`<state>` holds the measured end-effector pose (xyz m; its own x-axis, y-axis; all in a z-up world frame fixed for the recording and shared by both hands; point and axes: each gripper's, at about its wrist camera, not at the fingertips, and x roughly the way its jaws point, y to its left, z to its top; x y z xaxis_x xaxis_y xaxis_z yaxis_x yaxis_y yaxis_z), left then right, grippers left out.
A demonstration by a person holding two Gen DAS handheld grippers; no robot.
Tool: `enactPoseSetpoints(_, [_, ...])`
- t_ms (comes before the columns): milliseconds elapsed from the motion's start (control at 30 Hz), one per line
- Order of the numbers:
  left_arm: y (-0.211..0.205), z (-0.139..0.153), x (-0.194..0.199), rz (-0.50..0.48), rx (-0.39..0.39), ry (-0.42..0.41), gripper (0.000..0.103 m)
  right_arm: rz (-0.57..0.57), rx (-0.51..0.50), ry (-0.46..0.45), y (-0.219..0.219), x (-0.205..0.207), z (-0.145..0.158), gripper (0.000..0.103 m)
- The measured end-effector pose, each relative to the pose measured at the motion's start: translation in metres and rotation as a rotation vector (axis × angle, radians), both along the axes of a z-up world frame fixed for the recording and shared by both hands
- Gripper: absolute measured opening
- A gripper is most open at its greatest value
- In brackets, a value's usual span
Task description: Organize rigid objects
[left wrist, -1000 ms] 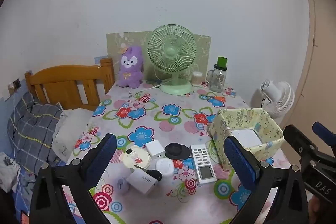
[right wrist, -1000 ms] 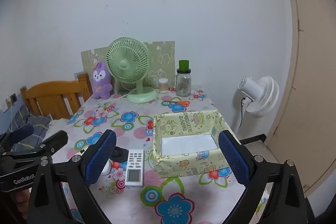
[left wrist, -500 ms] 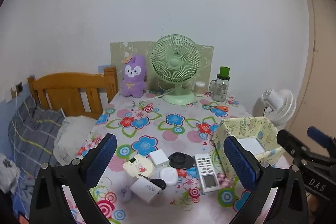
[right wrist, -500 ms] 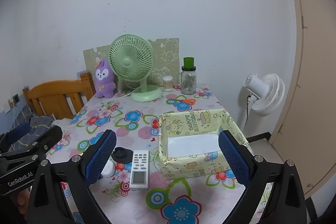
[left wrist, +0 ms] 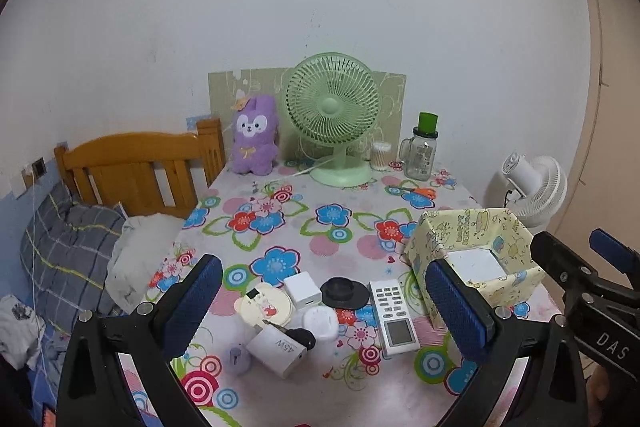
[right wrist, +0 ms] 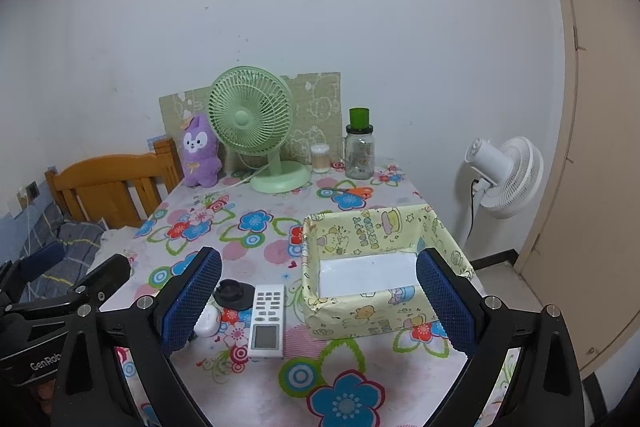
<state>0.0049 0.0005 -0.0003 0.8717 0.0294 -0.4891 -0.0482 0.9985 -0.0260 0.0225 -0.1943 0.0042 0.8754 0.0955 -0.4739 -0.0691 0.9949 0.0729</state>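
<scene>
Left wrist view: the left gripper (left wrist: 324, 301) hangs with jaws spread wide, holding nothing, over a cluster on the floral-clothed surface (left wrist: 280, 227): white remote control (left wrist: 393, 318), black round lid (left wrist: 344, 292), white cube charger (left wrist: 302, 289), white 45W adapter (left wrist: 277, 346). The yellow cartoon-print box (left wrist: 476, 259) stands just right of them.

Right wrist view: the right gripper (right wrist: 318, 301) is also spread and empty; a green desk fan (right wrist: 256, 127) and purple plush rabbit (right wrist: 200, 151) stand by the wall. Since the earlier frames both cameras have drawn back slightly.

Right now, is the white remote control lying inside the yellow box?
No, the white remote control lies flat on the flowered tablecloth, beside the yellow box and outside its walls.
</scene>
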Motion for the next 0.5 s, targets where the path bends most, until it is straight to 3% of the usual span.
enactPoseSetpoints(233, [-0.0079,0.0064,-0.0055,-0.039,0.039,-0.04,0.101,-0.026,-0.01,-0.003,-0.0028,-0.0016,0.0012,0.099])
enactPoseSetpoints(500, [-0.0101,0.0024,-0.0065,-0.042,0.044,-0.01,0.101,-0.029,-0.001,-0.001,-0.0057,-0.0047,0.0006,0.099])
